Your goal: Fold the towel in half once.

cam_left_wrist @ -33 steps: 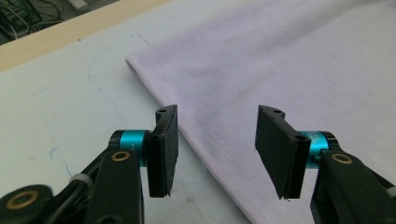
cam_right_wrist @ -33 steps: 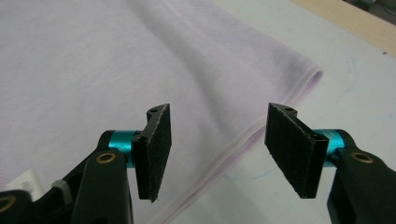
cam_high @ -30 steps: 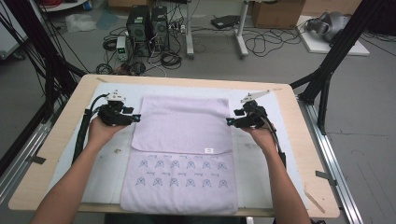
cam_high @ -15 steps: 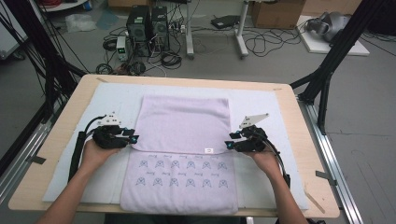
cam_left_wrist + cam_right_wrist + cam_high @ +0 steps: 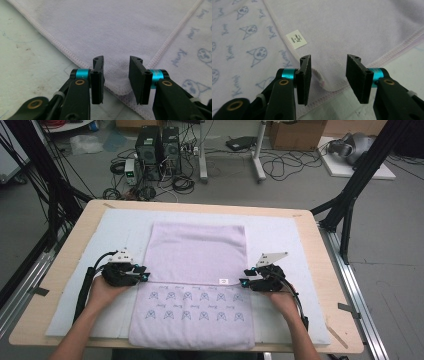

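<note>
High view: the folded towel (image 5: pixel 196 285) lies flat mid-table (image 5: pixel 320 245), left hand-held gripper (image 5: pixel 142 273) and right hand-held gripper (image 5: pixel 243 281) at the two ends of its folded-over edge, both released, nothing gripped, jaws just been closing. Left gripper view: the top layer's corner (image 5: pixel 117 86) sits between the pads w/o contact, so a shallow bite could slip off or catch both layers. Right gripper view: same risk at the corner there; the small tag (image 5: pixel 296 39) has print too tiny to read, and the printed side shows cat-like faces w/ script I can't make out.

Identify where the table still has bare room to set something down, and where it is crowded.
Free: the white mat left of the lilac towel, the strip right of it up to the table edge, and the band beyond its far hem. Crowded: the towel's fold line, where the left gripper and right gripper flank the folded corners.
</note>
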Available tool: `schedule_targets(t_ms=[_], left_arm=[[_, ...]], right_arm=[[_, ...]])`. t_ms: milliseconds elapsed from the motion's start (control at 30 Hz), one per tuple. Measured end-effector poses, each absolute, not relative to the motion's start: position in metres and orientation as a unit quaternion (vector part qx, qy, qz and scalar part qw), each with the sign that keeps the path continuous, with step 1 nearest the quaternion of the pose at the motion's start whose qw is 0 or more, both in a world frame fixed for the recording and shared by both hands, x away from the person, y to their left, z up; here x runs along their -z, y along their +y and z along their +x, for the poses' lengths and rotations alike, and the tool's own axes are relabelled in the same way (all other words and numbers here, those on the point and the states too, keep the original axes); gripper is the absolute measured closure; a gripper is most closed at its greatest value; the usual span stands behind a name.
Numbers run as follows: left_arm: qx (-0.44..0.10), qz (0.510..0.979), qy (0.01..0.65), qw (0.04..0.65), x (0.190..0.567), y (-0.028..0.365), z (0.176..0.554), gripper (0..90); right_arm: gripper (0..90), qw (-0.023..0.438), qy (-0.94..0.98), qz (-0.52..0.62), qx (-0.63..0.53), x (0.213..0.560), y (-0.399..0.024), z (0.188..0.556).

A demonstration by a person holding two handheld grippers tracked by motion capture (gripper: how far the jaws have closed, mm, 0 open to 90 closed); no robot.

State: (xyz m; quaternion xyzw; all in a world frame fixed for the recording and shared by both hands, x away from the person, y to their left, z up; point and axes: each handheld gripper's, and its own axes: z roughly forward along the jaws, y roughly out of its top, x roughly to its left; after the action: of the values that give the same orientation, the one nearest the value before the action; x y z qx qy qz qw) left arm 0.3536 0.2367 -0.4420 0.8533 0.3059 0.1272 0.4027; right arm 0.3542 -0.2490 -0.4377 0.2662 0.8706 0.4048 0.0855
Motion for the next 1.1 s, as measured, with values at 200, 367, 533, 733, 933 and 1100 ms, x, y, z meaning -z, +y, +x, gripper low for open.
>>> schedule_targets(t_ms=[200,367,533,733,933,1100], left_arm=[[-0.147,0.857,0.302,0.391,0.443,0.231,0.351,70.6],[-0.144,0.857,0.304,0.392,0.442,0.231,0.351,86.2],[-0.134,0.854,0.309,0.397,0.440,0.234,0.352,88.0],[-0.131,0.848,0.311,0.409,0.429,0.237,0.351,88.3],[-0.143,0.845,0.298,0.421,0.401,0.240,0.345,88.4],[-0.146,0.845,0.283,0.430,0.389,0.244,0.324,88.4]], right_arm=[[69.3,0.099,0.884,0.253,-0.381,0.443,-0.242,0.355],[78.8,0.093,0.881,0.258,-0.385,0.443,-0.244,0.356],[83.3,0.096,0.875,0.250,-0.404,0.434,-0.247,0.356],[84.9,0.088,0.872,0.243,-0.416,0.427,-0.250,0.360],[85.1,0.097,0.863,0.237,-0.436,0.407,-0.254,0.359],[85.2,0.099,0.861,0.225,-0.445,0.390,-0.257,0.341]])
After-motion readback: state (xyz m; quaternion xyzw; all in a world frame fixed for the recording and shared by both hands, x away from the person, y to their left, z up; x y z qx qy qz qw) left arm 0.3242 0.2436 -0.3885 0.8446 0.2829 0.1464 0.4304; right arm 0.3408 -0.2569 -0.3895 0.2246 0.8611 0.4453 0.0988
